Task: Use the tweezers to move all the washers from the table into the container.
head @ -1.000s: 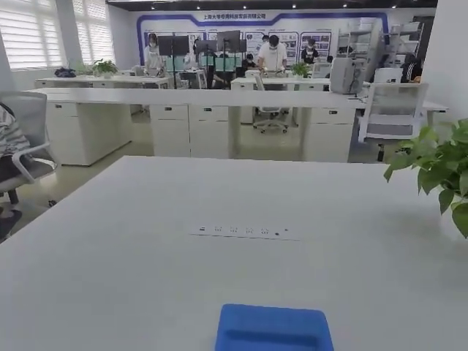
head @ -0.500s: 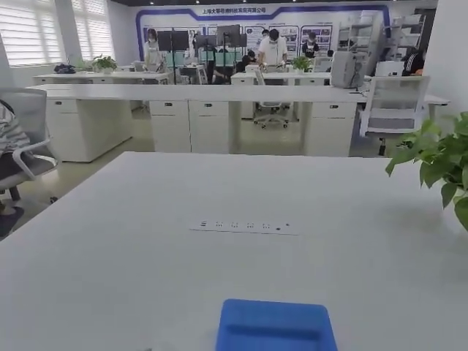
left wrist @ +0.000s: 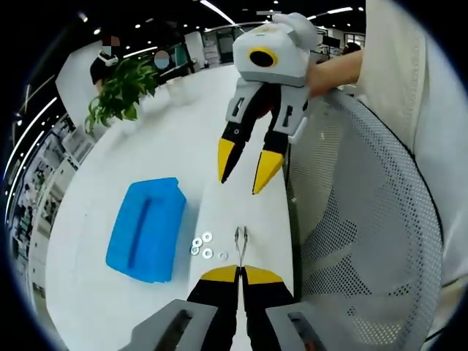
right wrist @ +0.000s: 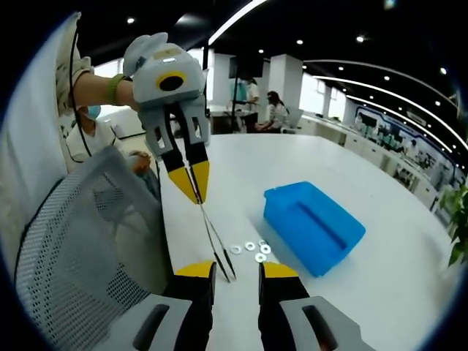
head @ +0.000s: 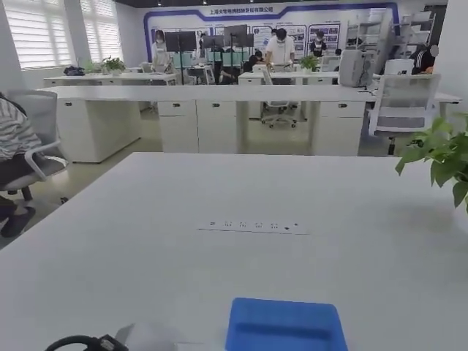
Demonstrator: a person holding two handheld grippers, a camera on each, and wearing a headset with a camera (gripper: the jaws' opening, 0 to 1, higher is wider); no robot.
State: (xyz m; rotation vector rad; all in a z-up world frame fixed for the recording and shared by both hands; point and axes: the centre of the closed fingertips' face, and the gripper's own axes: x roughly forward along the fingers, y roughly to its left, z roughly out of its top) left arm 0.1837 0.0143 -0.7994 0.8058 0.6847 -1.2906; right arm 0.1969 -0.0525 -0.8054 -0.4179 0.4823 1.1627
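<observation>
A blue container (head: 285,327) (left wrist: 146,227) (right wrist: 313,225) sits on the white table (head: 219,263). Several small washers (left wrist: 202,247) (right wrist: 251,249) lie between it and the table's near edge. My left gripper (left wrist: 241,275) (right wrist: 191,183) has its jaws shut together, and the thin metal tweezers (left wrist: 240,245) (right wrist: 216,241) run straight out from its tips, just beside the washers. My right gripper (right wrist: 237,270) (left wrist: 248,164) faces it from the other end of the tweezers. It is open and hangs above the table with nothing between its jaws.
A grey mesh chair back (left wrist: 365,219) (right wrist: 80,234) stands right at the table's near edge beside both grippers. A power strip (head: 252,227) is set into the table's middle. A potted plant (head: 442,157) (left wrist: 121,91) stands beyond the container. A black cable (head: 73,342) shows at the near edge.
The head camera has tilted down and turned slightly, so more of the blue container shows and a black cable has come into the bottom left. Nothing on the table has visibly moved.
</observation>
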